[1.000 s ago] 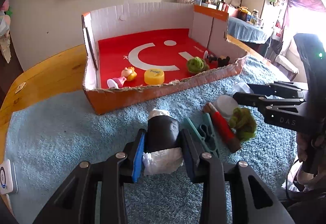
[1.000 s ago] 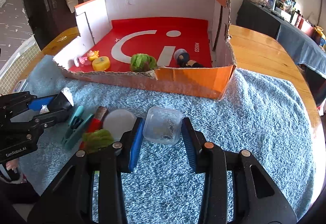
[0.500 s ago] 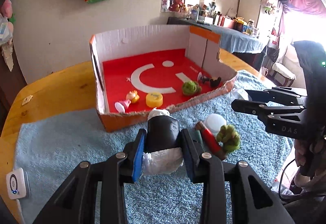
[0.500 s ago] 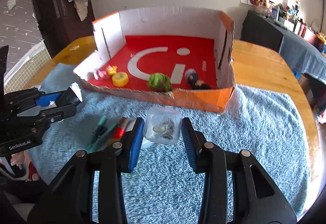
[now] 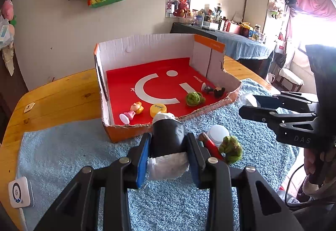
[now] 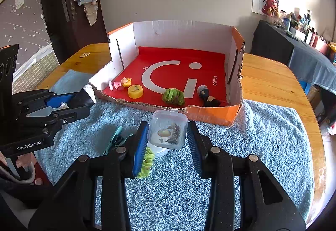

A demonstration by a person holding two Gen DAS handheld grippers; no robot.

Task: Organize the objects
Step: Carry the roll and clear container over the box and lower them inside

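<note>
My left gripper [image 5: 168,155] is shut on a black roll with white wrap at both ends [image 5: 168,136], held above the blue towel, short of the box's front wall. My right gripper [image 6: 167,142] is shut on a small clear plastic case [image 6: 168,129] with small bits inside, also lifted near the box front. The open cardboard box [image 5: 126,132] with a red floor holds a pink doll [image 5: 132,110], a yellow cap [image 5: 158,109], a green scrunchie [image 5: 194,98] and a dark figure [image 5: 214,90]. The box also shows in the right wrist view [image 6: 210,114].
On the towel [image 5: 63,153] lie a white lid [image 5: 217,132], a red-and-brown stick [image 5: 210,145], a green scrunchie [image 5: 232,149] and a teal clip [image 6: 114,139]. A white device [image 5: 20,192] sits at the table's left edge. Wooden table [image 6: 271,82] surrounds the towel.
Both grippers have risen and pulled back from the towel with their objects; the clear case came up off the towel. The box now looks farther away.
</note>
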